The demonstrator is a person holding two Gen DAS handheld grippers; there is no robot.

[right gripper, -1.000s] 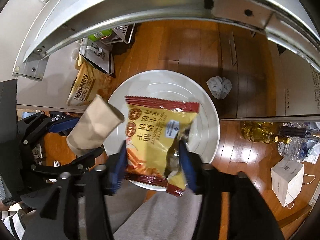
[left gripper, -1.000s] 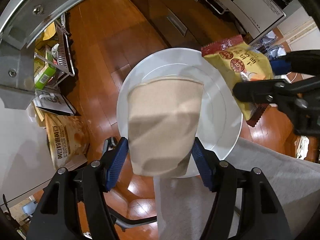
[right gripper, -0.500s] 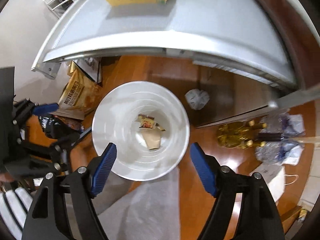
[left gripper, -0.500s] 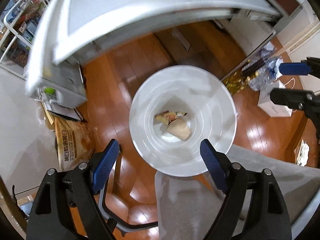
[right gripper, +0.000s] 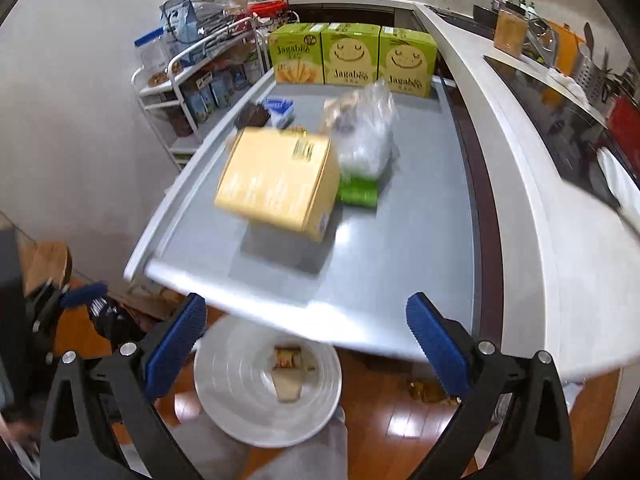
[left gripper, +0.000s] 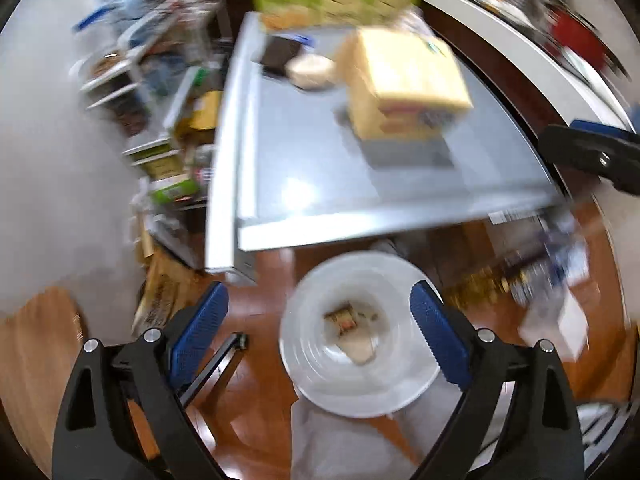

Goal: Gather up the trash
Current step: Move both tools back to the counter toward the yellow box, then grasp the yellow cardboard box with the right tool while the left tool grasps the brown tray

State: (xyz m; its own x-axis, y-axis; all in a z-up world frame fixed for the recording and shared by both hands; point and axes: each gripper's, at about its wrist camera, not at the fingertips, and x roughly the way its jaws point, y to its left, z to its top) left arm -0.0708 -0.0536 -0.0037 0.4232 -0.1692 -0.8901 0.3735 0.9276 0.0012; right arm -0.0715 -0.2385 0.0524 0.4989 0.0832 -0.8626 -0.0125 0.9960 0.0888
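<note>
A long grey metal table (right gripper: 400,248) with a raised rim carries three green cardboard boxes (right gripper: 352,60) at its far end, a yellow box (right gripper: 276,184) nearer the middle and a crinkled clear plastic bag (right gripper: 368,128) just beside it. Below the near edge, on the wooden floor (right gripper: 384,420), stands a round white ribbed bin (right gripper: 228,400); a yellow snack wrapper (right gripper: 288,357) and a tan paper cup (right gripper: 289,389) lie at its bottom. The left gripper (left gripper: 318,336) and the right gripper (right gripper: 305,340), black-framed with ridged blue pads, both hang above the bin with jaws spread wide, holding nothing.

table (right gripper: 420,240): smooth grey metal, dull sheen
floor (right gripper: 384,420): glossy varnished wood
bin (right gripper: 224,392): smooth white plastic
yellow box (right gripper: 276,182): matt cardboard
tool pads (right gripper: 434,346): ribbed blue
</note>
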